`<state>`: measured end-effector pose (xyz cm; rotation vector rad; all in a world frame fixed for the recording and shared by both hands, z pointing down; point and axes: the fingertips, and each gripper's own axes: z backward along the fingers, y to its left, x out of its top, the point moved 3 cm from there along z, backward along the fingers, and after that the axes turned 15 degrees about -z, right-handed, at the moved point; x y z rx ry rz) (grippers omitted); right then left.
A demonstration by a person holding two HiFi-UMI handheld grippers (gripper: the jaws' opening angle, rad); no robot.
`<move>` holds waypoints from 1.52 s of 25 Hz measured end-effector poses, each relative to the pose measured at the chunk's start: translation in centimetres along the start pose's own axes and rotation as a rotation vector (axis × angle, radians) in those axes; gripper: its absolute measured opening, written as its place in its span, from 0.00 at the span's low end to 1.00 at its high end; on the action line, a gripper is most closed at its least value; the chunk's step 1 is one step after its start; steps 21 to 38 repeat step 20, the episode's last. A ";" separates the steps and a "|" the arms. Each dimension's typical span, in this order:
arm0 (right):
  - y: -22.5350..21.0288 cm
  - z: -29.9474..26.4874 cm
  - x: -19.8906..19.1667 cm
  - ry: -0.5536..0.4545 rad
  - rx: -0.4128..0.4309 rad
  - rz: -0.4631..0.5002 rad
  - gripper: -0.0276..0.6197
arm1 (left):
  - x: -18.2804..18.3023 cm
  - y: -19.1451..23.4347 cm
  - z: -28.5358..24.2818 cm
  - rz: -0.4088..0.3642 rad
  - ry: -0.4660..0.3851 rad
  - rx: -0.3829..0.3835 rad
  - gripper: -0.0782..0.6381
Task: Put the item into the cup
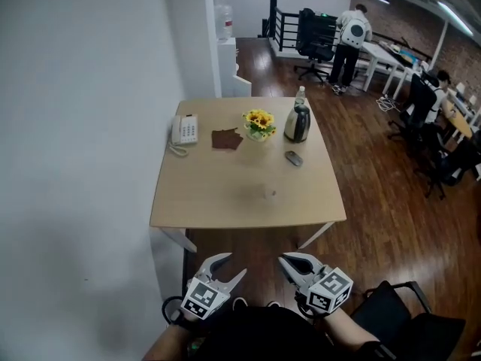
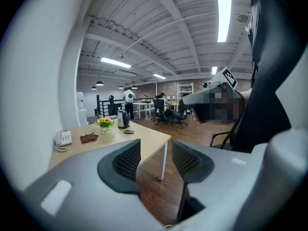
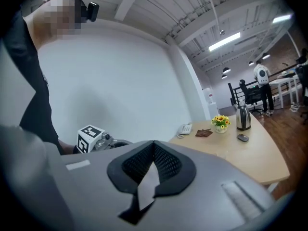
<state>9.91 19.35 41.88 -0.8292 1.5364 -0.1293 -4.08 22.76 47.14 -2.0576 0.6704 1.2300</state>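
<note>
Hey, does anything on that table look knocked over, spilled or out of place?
Nothing stands out. The kettle and the flower pot stand upright, the phone lies flat near the left edge, and the tabletop shows no spill or damage.

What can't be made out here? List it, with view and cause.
Faint patch on the table, head view: too blurred to call a cup.
Dark item, head view: too small to name.
Bottle, head view: mostly hidden behind kettle.
</note>
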 end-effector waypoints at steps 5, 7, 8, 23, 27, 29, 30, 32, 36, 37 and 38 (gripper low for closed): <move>0.5 2.2 0.0 0.008 0.013 0.052 0.05 | 1.4 -2.6 -0.5 -0.014 -0.019 -0.011 0.39; 0.5 3.0 -0.6 0.019 0.010 0.043 0.05 | 1.8 -3.3 -0.6 -0.010 -0.026 -0.009 0.39; 0.4 3.2 -1.0 0.026 0.008 0.041 0.05 | 1.9 -3.5 -0.5 -0.008 -0.028 -0.006 0.39; 1.6 4.3 -1.5 0.024 0.014 0.071 0.05 | 1.9 -5.0 0.8 -0.018 -0.030 -0.004 0.39; 1.6 4.3 -1.5 0.024 0.014 0.071 0.05 | 1.9 -5.0 0.8 -0.018 -0.030 -0.004 0.39; 1.6 4.3 -1.5 0.024 0.014 0.071 0.05 | 1.9 -5.0 0.8 -0.018 -0.030 -0.004 0.39; 1.6 4.3 -1.5 0.024 0.014 0.071 0.05 | 1.9 -5.0 0.8 -0.018 -0.030 -0.004 0.39; 1.6 4.3 -1.5 0.024 0.014 0.071 0.05 | 1.9 -5.0 0.8 -0.018 -0.030 -0.004 0.39; 1.6 4.3 -1.5 0.024 0.014 0.071 0.05 | 1.9 -5.0 0.8 -0.018 -0.030 -0.004 0.39; 1.6 4.3 -1.5 0.024 0.014 0.071 0.05 | 1.9 -5.0 0.8 -0.018 -0.030 -0.004 0.39; 1.6 4.3 -1.5 0.024 0.014 0.071 0.05 | 1.9 -5.0 0.8 -0.018 -0.030 -0.004 0.39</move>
